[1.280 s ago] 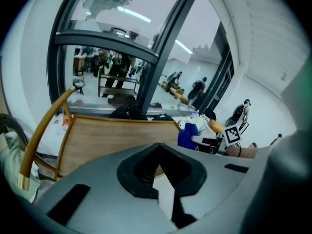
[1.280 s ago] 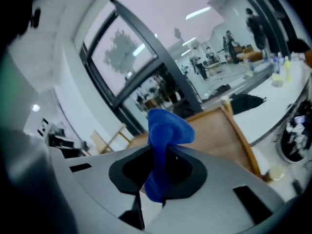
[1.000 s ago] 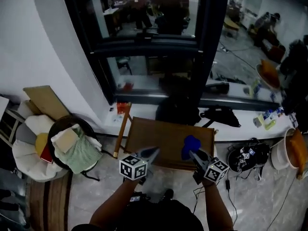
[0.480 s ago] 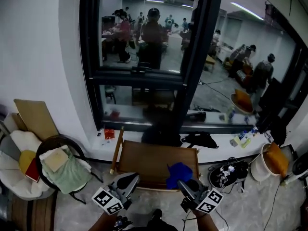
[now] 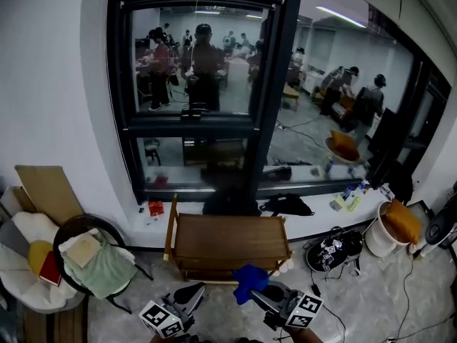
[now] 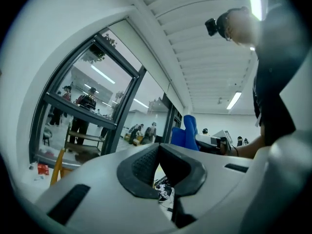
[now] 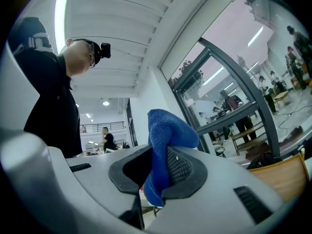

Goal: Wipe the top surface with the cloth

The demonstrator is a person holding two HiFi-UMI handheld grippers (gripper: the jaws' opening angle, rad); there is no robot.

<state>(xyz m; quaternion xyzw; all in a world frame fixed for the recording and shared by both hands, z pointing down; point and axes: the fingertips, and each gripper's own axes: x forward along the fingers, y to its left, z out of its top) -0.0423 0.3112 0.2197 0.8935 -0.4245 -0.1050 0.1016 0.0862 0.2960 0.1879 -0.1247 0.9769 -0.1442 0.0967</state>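
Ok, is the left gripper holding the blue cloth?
No, the blue cloth is pinched in the right gripper's jaws.

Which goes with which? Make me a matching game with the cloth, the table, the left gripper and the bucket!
Things:
1. cloth
2. table
3. left gripper
4. bucket

Matches:
A. brown wood
B. jaws shut, nothing in them
C. blue, held by the right gripper
D. white, far right in the head view

Pairs: 1-C, 2-A, 3-B, 4-D
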